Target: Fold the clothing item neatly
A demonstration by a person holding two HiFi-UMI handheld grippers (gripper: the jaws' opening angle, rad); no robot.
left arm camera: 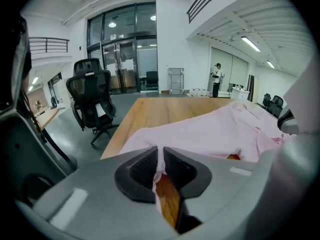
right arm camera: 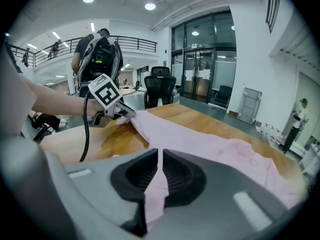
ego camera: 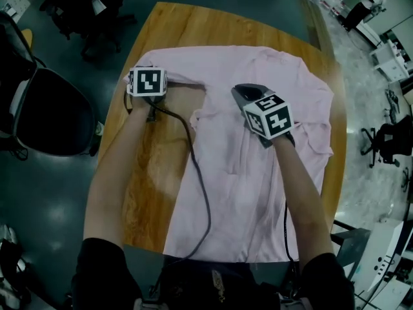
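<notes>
Starting at the left, a black office chair [ego camera: 45, 118] is seen on the dark floor beside a round-edged wooden table [ego camera: 151, 173]. Over the left part of the table the left gripper [ego camera: 147, 82] is held, pointing away from the person and down. In the left gripper view its jaws [left arm camera: 161, 166] are closed nearly together on a thin edge of a pink shirt [ego camera: 258, 179], with bare wood showing just beneath the pinched cloth. A dark cable [ego camera: 201, 186] is trailed from this gripper back across the wood and the shirt toward the person.

The shirt is laid flat over the middle and right of the table. Its left sleeve is drawn out to the left, so that a patch of bare wood is left between sleeve and body.

Further right, the right gripper [ego camera: 248, 99] is held over the far middle of the shirt. Its jaws [right arm camera: 160, 169] are likewise pressed together on a fold of pink cloth [right arm camera: 210, 144], a strip of which hangs down between them. From there a band of the cloth is stretched across to the left gripper [right arm camera: 107, 101].
</notes>
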